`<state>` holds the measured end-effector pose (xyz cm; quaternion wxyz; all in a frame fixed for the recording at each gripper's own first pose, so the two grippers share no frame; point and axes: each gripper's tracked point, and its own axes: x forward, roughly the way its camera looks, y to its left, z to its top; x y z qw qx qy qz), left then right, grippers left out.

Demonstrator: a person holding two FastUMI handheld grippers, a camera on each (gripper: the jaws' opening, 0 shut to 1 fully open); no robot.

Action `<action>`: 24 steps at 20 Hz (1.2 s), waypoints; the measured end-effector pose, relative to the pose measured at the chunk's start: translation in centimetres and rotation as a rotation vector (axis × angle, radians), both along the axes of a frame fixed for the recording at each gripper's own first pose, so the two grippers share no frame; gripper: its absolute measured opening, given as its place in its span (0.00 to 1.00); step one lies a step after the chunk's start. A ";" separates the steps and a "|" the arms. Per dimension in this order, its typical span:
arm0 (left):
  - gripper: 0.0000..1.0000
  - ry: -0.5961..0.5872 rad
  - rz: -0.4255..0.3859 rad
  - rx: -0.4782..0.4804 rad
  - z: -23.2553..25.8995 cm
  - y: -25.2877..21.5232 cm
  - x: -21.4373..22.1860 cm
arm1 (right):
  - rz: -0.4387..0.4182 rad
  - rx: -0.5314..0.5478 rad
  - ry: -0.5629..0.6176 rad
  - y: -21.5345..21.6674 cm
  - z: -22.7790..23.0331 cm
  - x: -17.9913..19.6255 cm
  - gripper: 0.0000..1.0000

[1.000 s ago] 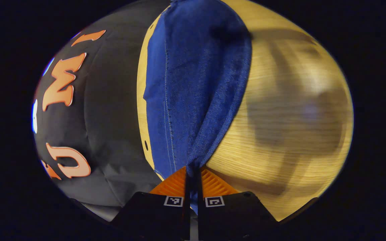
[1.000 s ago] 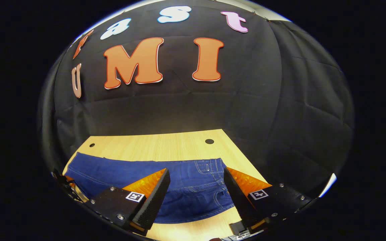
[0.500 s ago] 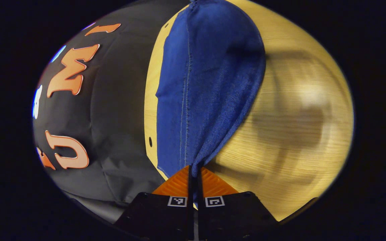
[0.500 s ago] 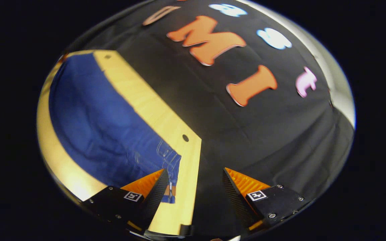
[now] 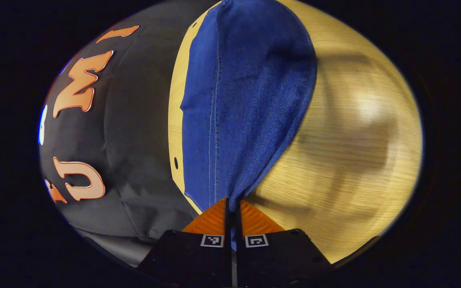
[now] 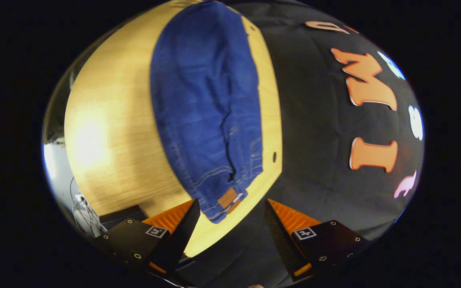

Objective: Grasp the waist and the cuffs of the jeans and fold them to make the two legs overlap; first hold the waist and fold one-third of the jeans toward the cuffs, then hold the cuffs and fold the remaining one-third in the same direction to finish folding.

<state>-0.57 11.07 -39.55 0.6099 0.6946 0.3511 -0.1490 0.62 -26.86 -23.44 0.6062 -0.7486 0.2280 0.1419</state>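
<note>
Jeans (image 5: pixel 246 100) are laid out long on the wooden table (image 5: pixel 346 168), and the cuff end runs right down into the left gripper (image 5: pixel 231 208). In the left gripper view its 2 orange fingers (image 5: pixel 210 220) are pressed together with a pinch of blue denim caught between them, so it's clamped on the fabric. From there the leg fans out wider and stretches away across the table, with a line of stitching running along it. A strip of bare wood shows along the far edge next to the black cloth wall (image 5: pixel 134 120).

Over in the right gripper view, the right gripper (image 6: pixel 230 212) has its fingers spread wide apart and isn't touching anything. The waist end of the jeans (image 6: pixel 210 112), with its tan patch (image 6: pixel 228 199), sits just beyond the gap between the fingertips, close to the table corner. Past that the denim stretches away flat on the table (image 6: pixel 106 140), parallel to the wall-side edge.
</note>
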 end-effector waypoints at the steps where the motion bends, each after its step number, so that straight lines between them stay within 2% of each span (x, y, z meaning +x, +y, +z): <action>1: 0.05 -0.002 0.005 0.000 0.1 0.1 0.2 | 0.020 -0.009 0.021 0.0 -0.7 0.1 0.98; 6: 0.05 -0.005 0.033 -0.007 0.6 -0.3 0.5 | 0.106 0.002 0.103 0.6 -4.2 0.7 0.98; 8: 0.05 -0.006 0.055 -0.015 0.6 -0.2 0.4 | 0.138 -0.013 0.093 1.1 -4.3 1.2 0.98; 11: 0.05 -0.016 0.080 -0.017 0.9 -0.4 0.8 | 0.133 0.026 0.082 0.9 -4.6 2.6 0.92; 12: 0.05 -0.021 0.082 -0.016 1.0 -0.5 0.8 | 0.142 0.032 0.081 1.1 -4.6 3.1 0.95; 14: 0.05 -0.035 0.082 -0.012 1.2 -0.5 0.7 | 0.171 0.027 0.058 1.4 -4.4 4.3 0.93; 16: 0.05 -0.040 0.093 -0.014 1.0 -0.4 0.6 | 0.161 0.030 0.032 1.5 -4.7 5.5 0.90; 17: 0.05 -0.035 0.095 -0.018 0.9 -0.4 0.6 | 0.141 0.026 0.042 1.2 -5.5 5.9 0.86; 18: 0.05 -0.028 0.090 -0.019 1.0 -0.4 0.7 | 0.123 0.012 0.085 0.9 -6.5 5.6 0.66; 19: 0.05 -0.023 0.086 -0.019 1.1 -0.4 0.8 | 0.123 -0.012 0.080 0.5 -6.9 5.8 0.46; 20: 0.05 -0.018 0.087 -0.024 1.0 -0.3 0.6 | 0.159 -0.020 0.087 1.4 -7.0 5.3 0.26; 21: 0.05 -0.012 0.091 -0.034 0.9 -0.2 0.5 | 0.151 -0.017 0.089 1.0 -6.9 5.0 0.06; 22: 0.05 -0.002 0.092 -0.040 0.8 0.0 0.5 | 0.122 0.001 0.112 0.5 -6.9 4.7 0.02; 24: 0.05 0.004 0.076 -0.043 1.1 -0.2 0.8 | 0.081 0.052 0.140 0.6 -5.8 4.8 0.01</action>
